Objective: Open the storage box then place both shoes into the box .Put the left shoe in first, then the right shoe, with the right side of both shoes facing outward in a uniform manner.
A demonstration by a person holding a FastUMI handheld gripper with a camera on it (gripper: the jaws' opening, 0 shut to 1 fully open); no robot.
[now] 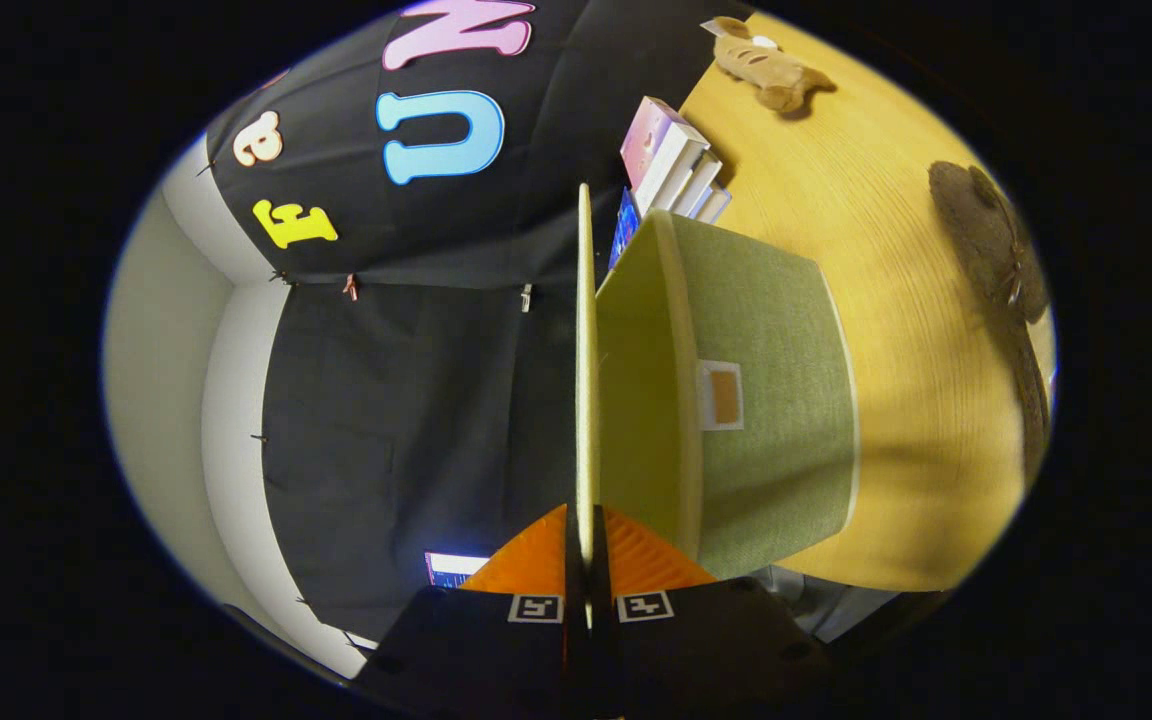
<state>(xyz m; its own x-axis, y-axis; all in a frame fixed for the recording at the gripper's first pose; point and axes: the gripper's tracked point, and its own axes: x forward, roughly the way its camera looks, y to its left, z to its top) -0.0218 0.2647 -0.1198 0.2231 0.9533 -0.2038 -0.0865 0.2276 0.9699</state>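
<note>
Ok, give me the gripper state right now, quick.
Gripper: shut on the lid of the green storage box, both fingers pinching the lid's thin edge, with the lid swung open.

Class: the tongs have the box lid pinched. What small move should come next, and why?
Probably swing the lid further away from the box and let go: the tongs are shut on its edge, and the box already gapes, with no shoe inside yet.

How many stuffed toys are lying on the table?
2: a tan plush toy at the table's far end past the books, and a dark one beside the green storage box.
</note>
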